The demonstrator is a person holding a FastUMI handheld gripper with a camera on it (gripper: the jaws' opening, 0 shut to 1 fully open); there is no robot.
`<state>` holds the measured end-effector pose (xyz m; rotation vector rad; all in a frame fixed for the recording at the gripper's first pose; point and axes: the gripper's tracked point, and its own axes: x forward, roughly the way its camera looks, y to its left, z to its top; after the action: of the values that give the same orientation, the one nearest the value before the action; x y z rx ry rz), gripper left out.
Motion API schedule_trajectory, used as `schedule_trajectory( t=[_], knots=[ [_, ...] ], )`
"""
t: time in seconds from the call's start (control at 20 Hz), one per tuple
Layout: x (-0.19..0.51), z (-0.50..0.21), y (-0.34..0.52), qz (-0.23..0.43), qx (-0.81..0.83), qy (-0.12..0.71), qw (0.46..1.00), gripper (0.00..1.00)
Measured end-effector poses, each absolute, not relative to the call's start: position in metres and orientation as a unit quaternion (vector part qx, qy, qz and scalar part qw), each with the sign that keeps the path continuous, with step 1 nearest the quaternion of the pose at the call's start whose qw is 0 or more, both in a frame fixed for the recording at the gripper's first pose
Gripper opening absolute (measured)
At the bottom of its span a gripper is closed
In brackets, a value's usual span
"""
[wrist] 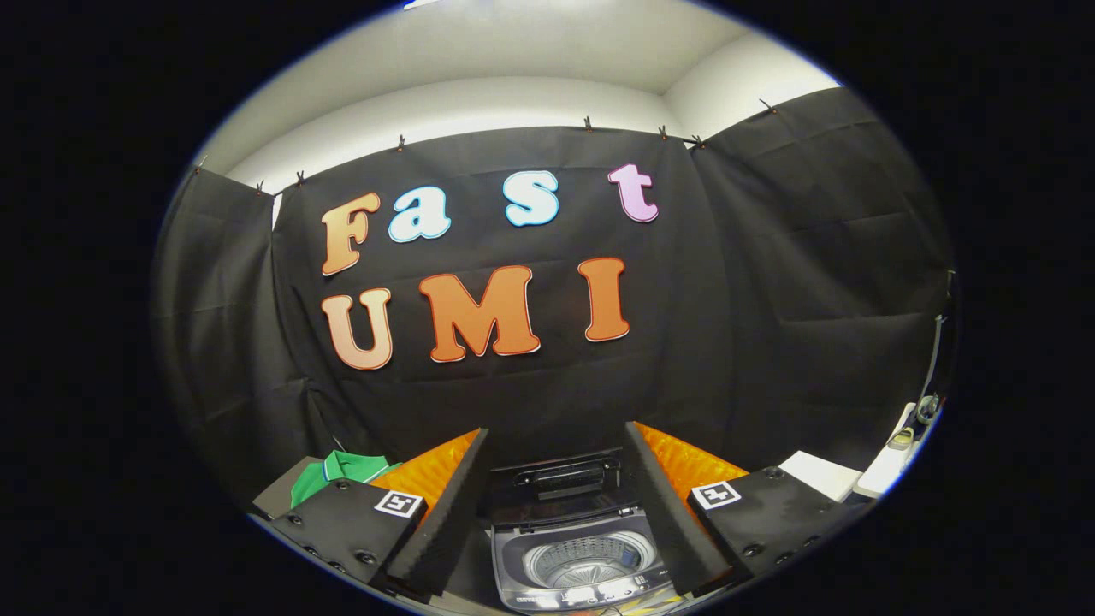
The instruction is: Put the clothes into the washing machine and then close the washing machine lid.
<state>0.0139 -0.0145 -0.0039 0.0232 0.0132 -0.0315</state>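
Note:
My gripper (556,445) is open, its two black ribbed fingers (458,505) spread wide with nothing between them. Below and between the fingers stands a small top-loading washing machine (573,560). Its lid (556,483) is raised at the back, and the metal drum (586,558) looks empty. A green garment with a white-trimmed collar (342,472) lies on a grey surface to the left of the left finger, partly hidden behind the gripper body.
White box-like objects (825,475) sit to the right of the right finger, with small items and a cable (928,402) at the far right. The black cloth booth wall rises close behind the machine.

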Motion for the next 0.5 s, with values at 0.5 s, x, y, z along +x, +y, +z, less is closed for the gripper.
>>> schedule_trajectory(
  t=[0.5],
  knots=[
    [0.028, -0.025, 0.027, 0.015, 0.020, 0.035, 0.999, 0.98]
  ],
)
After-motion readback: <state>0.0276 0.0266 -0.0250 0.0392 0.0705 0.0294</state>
